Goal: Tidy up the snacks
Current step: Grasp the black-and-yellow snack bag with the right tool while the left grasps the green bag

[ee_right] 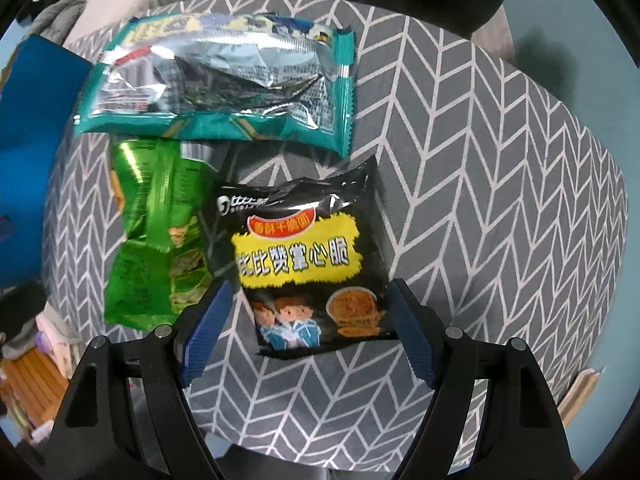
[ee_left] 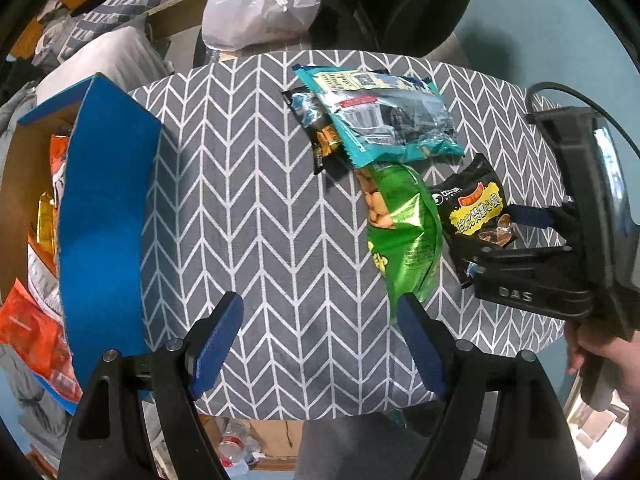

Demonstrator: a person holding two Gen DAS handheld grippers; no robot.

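Both grippers gape; right gripper straddles black packet.

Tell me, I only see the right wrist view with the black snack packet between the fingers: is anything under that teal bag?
Observer: Yes. In the left wrist view a small black packet pokes out from under the teal bag.
Operator: Where do the snacks go?
Observer: A blue cardboard box stands at the table's edge, with orange packets already inside.
Operator: What is the other gripper doing?
Observer: The left gripper is open over bare tablecloth, one finger beside the green bag. It holds nothing.
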